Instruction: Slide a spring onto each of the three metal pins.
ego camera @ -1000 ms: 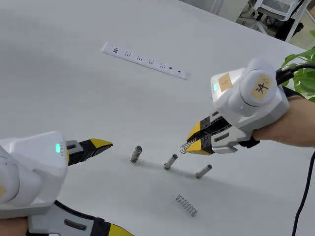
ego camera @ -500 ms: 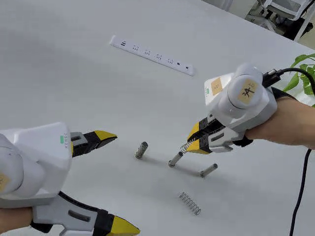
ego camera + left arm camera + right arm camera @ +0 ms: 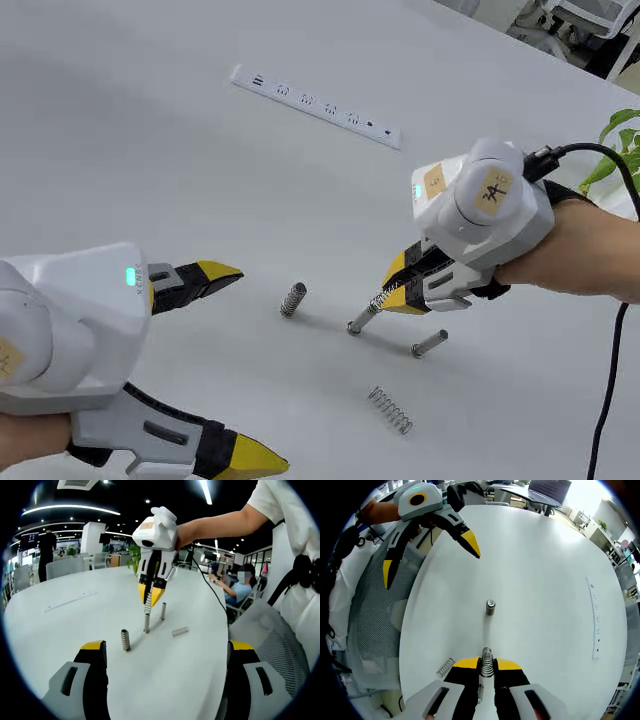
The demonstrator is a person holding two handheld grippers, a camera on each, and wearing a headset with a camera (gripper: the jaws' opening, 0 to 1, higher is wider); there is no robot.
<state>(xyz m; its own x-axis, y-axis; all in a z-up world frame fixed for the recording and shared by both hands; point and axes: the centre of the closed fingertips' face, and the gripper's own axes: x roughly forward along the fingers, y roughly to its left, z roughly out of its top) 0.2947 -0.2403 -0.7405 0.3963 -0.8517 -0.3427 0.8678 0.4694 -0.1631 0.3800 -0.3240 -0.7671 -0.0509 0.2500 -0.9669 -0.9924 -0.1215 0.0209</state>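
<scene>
The right gripper (image 3: 387, 293), clamped on a spring (image 3: 378, 299), is seating it over the middle pin (image 3: 358, 322); next, push down. The left gripper (image 3: 258, 368) gapes idle.

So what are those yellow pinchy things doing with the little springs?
A person holds a gripper in each hand. The right gripper pinches a spring and holds it at the top of the middle pin. In the head view, the left pin already wears a spring, the right pin is bare, and a spare spring lies on the table. The left gripper hovers nearby, fingers open.
</scene>
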